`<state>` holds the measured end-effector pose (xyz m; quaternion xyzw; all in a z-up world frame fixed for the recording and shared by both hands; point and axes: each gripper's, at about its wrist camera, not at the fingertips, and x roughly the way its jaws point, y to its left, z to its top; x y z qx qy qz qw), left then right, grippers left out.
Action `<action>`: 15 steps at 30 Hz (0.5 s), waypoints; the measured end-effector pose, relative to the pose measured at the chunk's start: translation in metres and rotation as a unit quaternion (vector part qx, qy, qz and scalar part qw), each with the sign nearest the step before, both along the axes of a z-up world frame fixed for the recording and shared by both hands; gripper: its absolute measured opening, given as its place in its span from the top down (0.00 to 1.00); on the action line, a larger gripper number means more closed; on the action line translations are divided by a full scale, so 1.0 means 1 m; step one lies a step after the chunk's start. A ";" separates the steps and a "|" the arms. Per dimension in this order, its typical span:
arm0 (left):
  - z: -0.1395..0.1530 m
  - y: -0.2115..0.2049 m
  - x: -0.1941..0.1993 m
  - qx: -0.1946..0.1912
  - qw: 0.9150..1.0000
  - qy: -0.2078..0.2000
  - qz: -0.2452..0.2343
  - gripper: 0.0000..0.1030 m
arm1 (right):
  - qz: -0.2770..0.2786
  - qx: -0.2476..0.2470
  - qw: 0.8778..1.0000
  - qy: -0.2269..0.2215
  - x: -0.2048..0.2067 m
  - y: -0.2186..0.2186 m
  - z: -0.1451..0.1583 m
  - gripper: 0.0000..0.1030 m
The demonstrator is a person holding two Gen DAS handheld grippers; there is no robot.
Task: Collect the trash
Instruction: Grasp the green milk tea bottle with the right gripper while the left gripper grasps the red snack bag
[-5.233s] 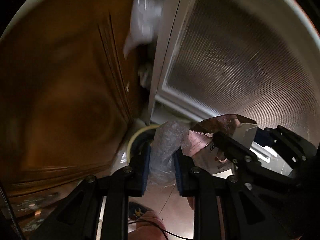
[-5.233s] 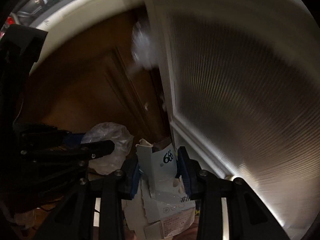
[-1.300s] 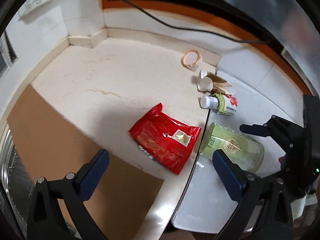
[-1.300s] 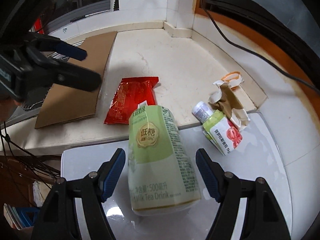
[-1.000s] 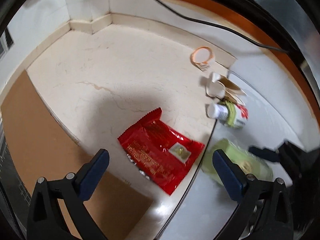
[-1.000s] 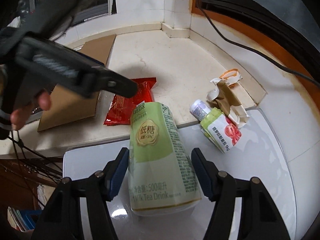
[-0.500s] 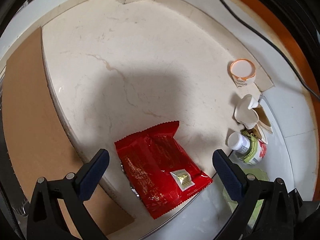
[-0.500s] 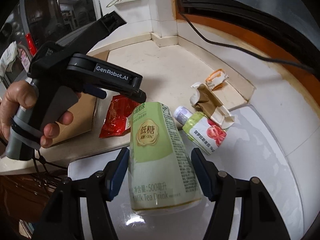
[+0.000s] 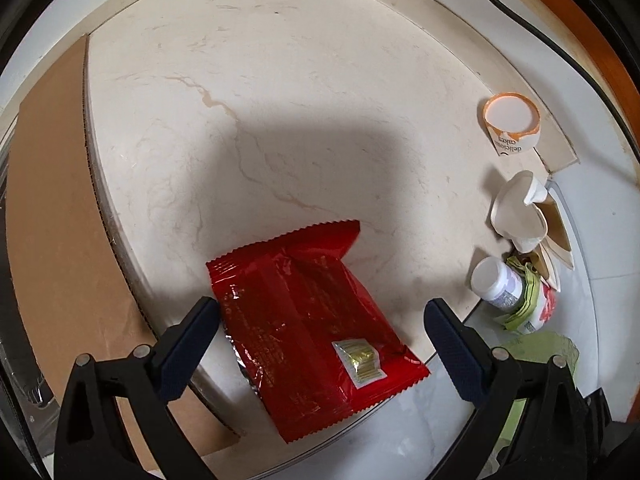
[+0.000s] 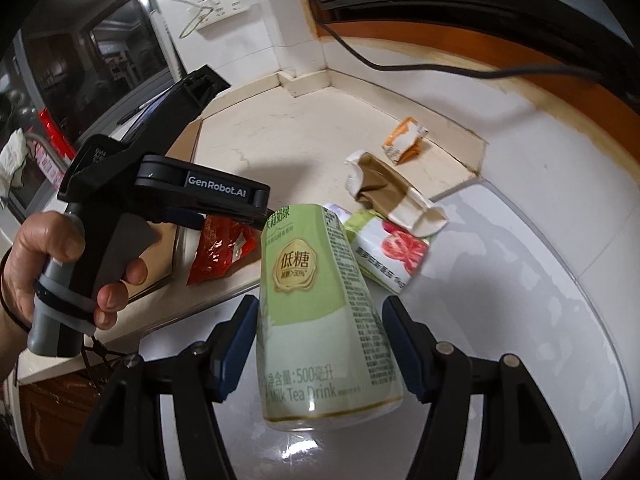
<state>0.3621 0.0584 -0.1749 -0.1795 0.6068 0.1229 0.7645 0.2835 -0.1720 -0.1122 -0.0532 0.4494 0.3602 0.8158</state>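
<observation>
The red snack wrapper (image 9: 308,316) lies flat at lower centre of the left view, overhanging the tabletop (image 9: 280,100) edge; it looks light, crinkly and slippery, best pinched at that free edge. The left claw (image 9: 320,320) gapes wide above it, empty. The milk tea bottle (image 10: 320,312), seemingly light and smooth, lies between the right claw (image 10: 316,320) pads, jaws open, contact unclear. A crushed cup (image 9: 524,212) and small bottle (image 9: 500,284) crowd the right; cardboard (image 9: 52,200) lies left.
</observation>
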 end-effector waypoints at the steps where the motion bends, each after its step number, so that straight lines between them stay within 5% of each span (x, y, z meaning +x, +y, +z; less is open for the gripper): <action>1: 0.000 -0.002 0.001 0.005 1.000 0.000 0.001 0.07 | -0.003 0.002 1.000 0.003 0.001 -0.002 -0.001 0.38; 9: 0.008 -0.023 0.012 0.043 0.999 0.001 -0.021 0.38 | -0.021 0.015 0.999 0.021 0.001 -0.017 -0.005 0.38; 11: 0.010 -0.028 0.010 0.055 0.998 -0.004 -0.031 0.55 | -0.025 0.017 0.999 0.024 0.000 -0.019 -0.006 0.38; 12: 0.013 -0.031 0.009 0.056 0.998 -0.012 -0.037 0.74 | -0.026 0.017 0.999 0.025 -0.001 -0.020 -0.007 0.38; 15: 0.018 -0.035 0.003 0.050 0.997 -0.023 -0.045 0.92 | -0.028 0.013 0.999 0.026 -0.007 -0.019 -0.008 0.39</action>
